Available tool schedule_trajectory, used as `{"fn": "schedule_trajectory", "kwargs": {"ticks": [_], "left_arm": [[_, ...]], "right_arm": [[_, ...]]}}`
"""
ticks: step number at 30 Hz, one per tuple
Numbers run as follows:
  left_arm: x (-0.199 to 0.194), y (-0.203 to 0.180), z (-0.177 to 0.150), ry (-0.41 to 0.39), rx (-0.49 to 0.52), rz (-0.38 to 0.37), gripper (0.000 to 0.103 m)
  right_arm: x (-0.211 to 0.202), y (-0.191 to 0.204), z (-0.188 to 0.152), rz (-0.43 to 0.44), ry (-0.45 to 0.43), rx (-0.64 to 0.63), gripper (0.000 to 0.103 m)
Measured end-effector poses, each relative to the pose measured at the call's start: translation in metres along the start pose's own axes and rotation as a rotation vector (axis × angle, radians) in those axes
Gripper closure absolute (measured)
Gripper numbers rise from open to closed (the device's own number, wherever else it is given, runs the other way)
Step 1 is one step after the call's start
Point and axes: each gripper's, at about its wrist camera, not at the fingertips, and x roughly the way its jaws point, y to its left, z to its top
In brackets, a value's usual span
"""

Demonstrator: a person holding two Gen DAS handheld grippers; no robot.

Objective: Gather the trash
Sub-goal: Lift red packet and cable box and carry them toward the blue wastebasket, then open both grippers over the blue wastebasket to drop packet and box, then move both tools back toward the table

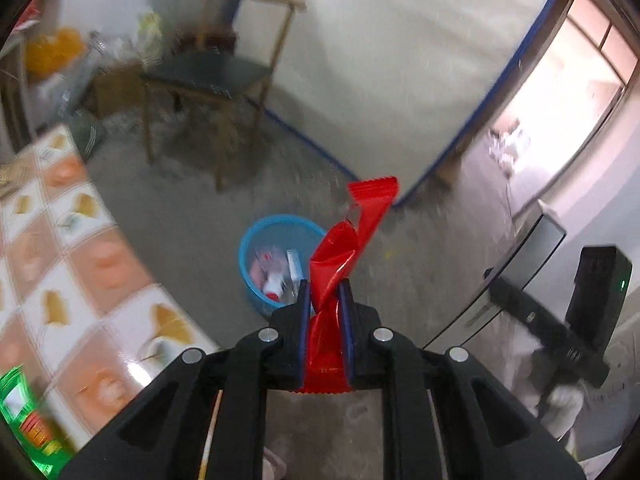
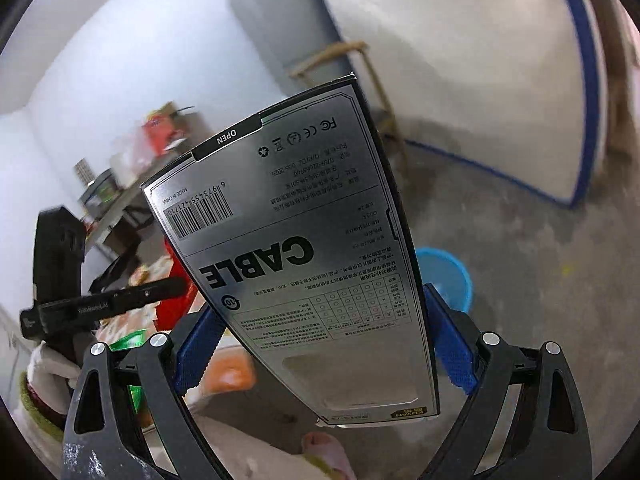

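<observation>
My left gripper (image 1: 325,286) is shut on a crumpled red wrapper (image 1: 352,236) and holds it in the air just above and right of a blue waste basket (image 1: 256,236) on the floor, which holds several pieces of trash. My right gripper (image 2: 320,304) is shut on a flat silver cable box (image 2: 296,248) printed "CABLE", held upright. The blue basket also shows in the right wrist view (image 2: 452,272), partly hidden behind the box. The other gripper shows at the edge of each view.
A table with an orange patterned cloth (image 1: 80,280) is at the left, with a green packet (image 1: 28,420) on it. A wooden chair (image 1: 216,76) and a leaning white mattress (image 1: 400,60) stand behind the basket. The floor is grey concrete.
</observation>
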Motion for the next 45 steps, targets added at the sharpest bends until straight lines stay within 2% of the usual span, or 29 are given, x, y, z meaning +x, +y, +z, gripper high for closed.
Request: {"fn": "schedule_trajectory", "kwargs": {"ticks": [5, 9, 11, 14, 15, 16, 17, 18, 20, 24, 30, 34, 37, 41, 43, 45], "left_arm": [[0.108, 0.0, 0.018, 0.181, 0.006, 0.025, 0.089], [0.187, 0.008, 0.03, 0.307, 0.009, 0.061, 0.088], [0.223, 0.011, 0.035, 0.342, -0.001, 0.075, 0.088], [0.258, 0.019, 0.04, 0.374, -0.017, 0.087, 0.086], [0.27, 0.022, 0.044, 0.381, -0.02, 0.092, 0.079], [0.28, 0.023, 0.047, 0.386, -0.024, 0.097, 0.07], [0.293, 0.026, 0.049, 0.392, -0.037, 0.113, 0.055], [0.299, 0.033, 0.052, 0.391, -0.054, 0.149, 0.052], [0.309, 0.047, 0.054, 0.385, -0.136, 0.145, 0.043], [0.302, 0.057, 0.047, 0.369, -0.21, 0.118, 0.042], [0.28, 0.046, 0.051, 0.326, -0.191, 0.104, 0.04], [0.257, 0.035, 0.06, 0.278, -0.171, 0.085, 0.04], [0.218, 0.017, 0.068, 0.214, -0.149, 0.047, 0.04], [0.134, -0.006, 0.067, 0.063, -0.111, -0.015, 0.04], [0.079, -0.015, 0.056, -0.04, -0.08, -0.004, 0.038], [0.033, -0.019, 0.041, -0.13, -0.058, 0.016, 0.03]], "right_arm": [[0.07, -0.042, -0.027, -0.002, 0.076, 0.156, 0.015], [0.119, -0.086, -0.023, -0.005, 0.129, 0.264, 0.015], [0.15, -0.106, -0.021, -0.011, 0.152, 0.323, 0.015], [0.162, -0.148, -0.013, -0.016, 0.187, 0.387, 0.014], [0.185, -0.157, -0.007, -0.005, 0.21, 0.394, 0.014], [0.19, -0.169, -0.005, -0.007, 0.222, 0.4, 0.014], [0.206, -0.177, -0.004, -0.025, 0.235, 0.411, 0.01], [0.211, -0.176, -0.01, -0.015, 0.239, 0.42, 0.008], [0.225, -0.199, -0.008, -0.076, 0.242, 0.445, 0.008], [0.234, -0.202, -0.008, -0.169, 0.253, 0.431, 0.008], [0.205, -0.198, -0.018, -0.171, 0.214, 0.411, 0.008], [0.196, -0.22, -0.022, -0.169, 0.181, 0.43, 0.008], [0.16, -0.217, -0.024, -0.158, 0.135, 0.425, 0.008], [0.101, -0.2, -0.026, -0.108, 0.075, 0.385, 0.008], [0.067, -0.185, -0.026, -0.067, 0.051, 0.355, 0.008], [0.042, -0.174, -0.027, -0.038, 0.039, 0.329, 0.008]]}}
